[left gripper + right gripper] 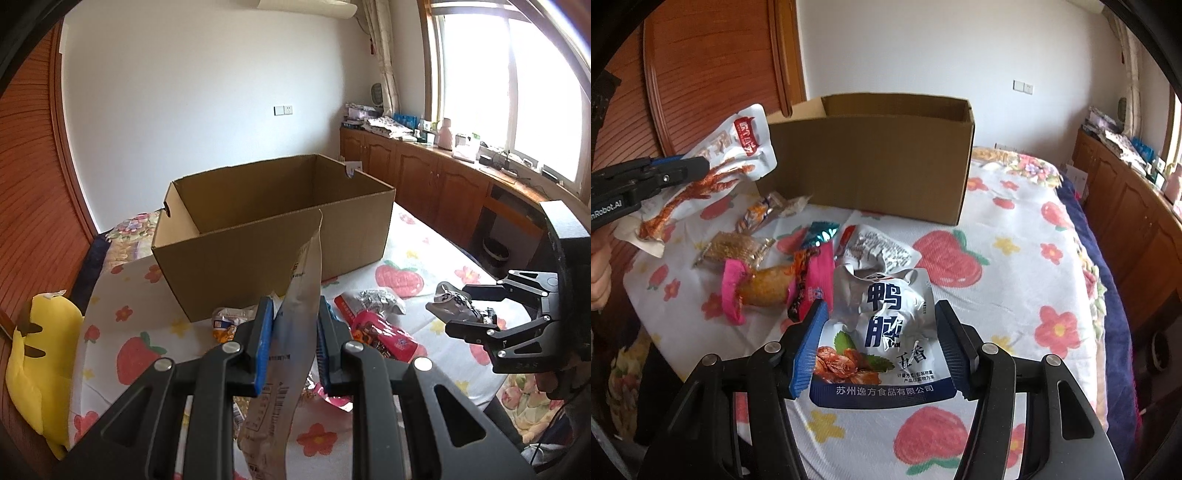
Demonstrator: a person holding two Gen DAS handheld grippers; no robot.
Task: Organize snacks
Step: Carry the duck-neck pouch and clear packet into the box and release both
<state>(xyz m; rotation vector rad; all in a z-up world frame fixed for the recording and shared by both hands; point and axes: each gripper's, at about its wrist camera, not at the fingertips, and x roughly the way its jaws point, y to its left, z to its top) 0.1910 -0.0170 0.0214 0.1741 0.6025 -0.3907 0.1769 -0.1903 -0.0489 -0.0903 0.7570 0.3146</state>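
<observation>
Behind the snacks on the bed [1015, 266], upper centre, stands the box [886, 155]. Left gripper [295, 332] pinches a pouch [299, 295]; right gripper [882, 347] clamps a crumpled packet [886, 314], which could slip out.

Left gripper [295, 332] fingers clamped tight; right gripper [882, 350] fingers half-spread, gripping.

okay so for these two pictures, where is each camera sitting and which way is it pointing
Left wrist: rides on the left tongs, facing the cardboard box and window; the tongs are shut on a white snack pouch, with the right tongs at the right edge.
Right wrist: rides on the right tongs, facing the box from its other end; they grip a silver duck packet, with the left tongs and a hand at left.
Shared: box, strawberry bedsheet, loose snacks.
</observation>
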